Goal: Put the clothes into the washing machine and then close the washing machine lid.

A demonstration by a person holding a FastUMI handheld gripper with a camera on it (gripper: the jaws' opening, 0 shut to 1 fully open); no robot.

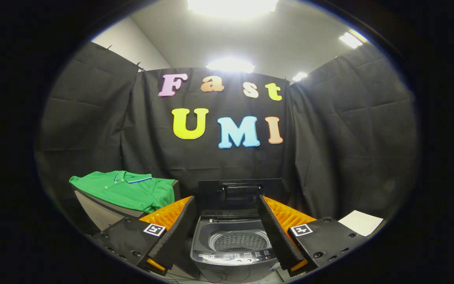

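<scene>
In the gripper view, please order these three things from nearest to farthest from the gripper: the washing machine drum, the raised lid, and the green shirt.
The gripper is open, holding nothing.
1. Washing machine drum: between the fingers, just ahead.
2. Raised lid: upright behind the drum, beyond the fingertips.
3. Green shirt: off to the left on a stand, beyond the left finger.

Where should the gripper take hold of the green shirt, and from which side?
Judging by its pose, grip the shirt at its bunched front edge, coming from the washing machine side. That edge hangs off its stand toward the open gripper, giving thick folds.
</scene>
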